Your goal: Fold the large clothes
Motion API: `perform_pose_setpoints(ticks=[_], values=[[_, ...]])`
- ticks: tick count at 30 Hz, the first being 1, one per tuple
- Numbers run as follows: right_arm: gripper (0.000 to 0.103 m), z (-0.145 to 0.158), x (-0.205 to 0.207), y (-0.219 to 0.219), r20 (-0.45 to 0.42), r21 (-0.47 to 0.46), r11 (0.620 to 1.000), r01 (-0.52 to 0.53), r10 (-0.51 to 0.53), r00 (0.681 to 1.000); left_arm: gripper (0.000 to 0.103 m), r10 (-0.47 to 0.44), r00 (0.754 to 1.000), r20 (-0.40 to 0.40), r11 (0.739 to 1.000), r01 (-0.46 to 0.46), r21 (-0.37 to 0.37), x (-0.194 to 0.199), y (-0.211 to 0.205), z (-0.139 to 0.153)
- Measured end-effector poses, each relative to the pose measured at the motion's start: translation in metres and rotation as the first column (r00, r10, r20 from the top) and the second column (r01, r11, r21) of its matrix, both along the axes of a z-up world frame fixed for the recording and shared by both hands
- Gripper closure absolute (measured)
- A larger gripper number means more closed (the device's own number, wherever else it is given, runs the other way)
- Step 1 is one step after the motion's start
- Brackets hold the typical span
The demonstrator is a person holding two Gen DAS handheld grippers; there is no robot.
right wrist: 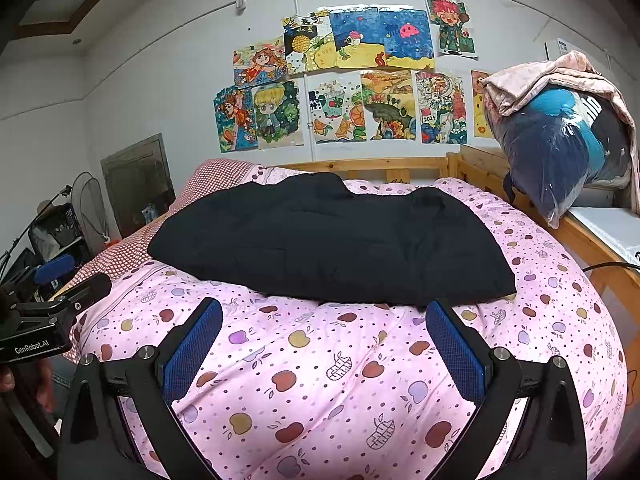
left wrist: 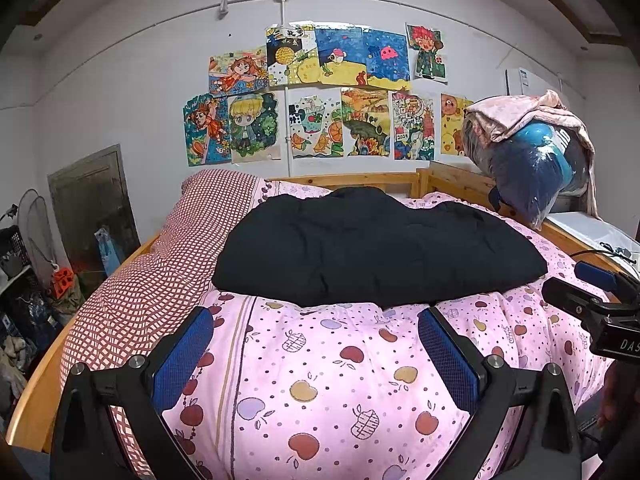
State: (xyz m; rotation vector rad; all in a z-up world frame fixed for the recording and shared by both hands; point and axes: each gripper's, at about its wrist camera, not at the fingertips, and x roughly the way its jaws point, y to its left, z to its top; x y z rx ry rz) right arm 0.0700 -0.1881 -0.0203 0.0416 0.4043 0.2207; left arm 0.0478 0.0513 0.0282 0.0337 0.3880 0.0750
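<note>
Black garment (left wrist: pixel 376 246) — folded into a broad, flat bundle, lying on the pink apple-print quilt (left wrist: pixel 320 380) at mid-bed, long axis running left to right. Near edge of garment just beyond both sets of fingertips; no contact visible.

Left hand-held gripper (left wrist: pixel 316 322): fingers spread wide, blue pads (left wrist: pixel 182 356) facing each other, nothing between them, poised above the quilt on the near side of the garment. Right hand-held gripper (right wrist: pixel 324 312): likewise spread wide and empty, right fingertip close to the garment's near right edge. Each unit visible in the other's view — right one at the right margin of the left wrist view, left one at the left margin of the right wrist view.

Red-checked pillow (left wrist: pixel 160 264) along the left side of the bed, partly under the garment's far left corner. Wooden bed frame (left wrist: pixel 360 180) at the far end. Coloured drawings (left wrist: pixel 320 92) on the far wall. Plastic-wrapped bundle (left wrist: pixel 532 160) at far right, draped with pink cloth.
</note>
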Motion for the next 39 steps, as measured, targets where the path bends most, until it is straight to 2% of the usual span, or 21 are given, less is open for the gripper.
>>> perform_pose_setpoints(ticks=[39], values=[[0.003, -0.0007, -0.0022, 0.0047, -0.002, 0.004, 1.0, 0.002, -0.002, 1.0, 0.0, 0.001, 1.0, -0.001, 1.0, -0.001, 0.002, -0.0017, -0.0016, -0.0007]])
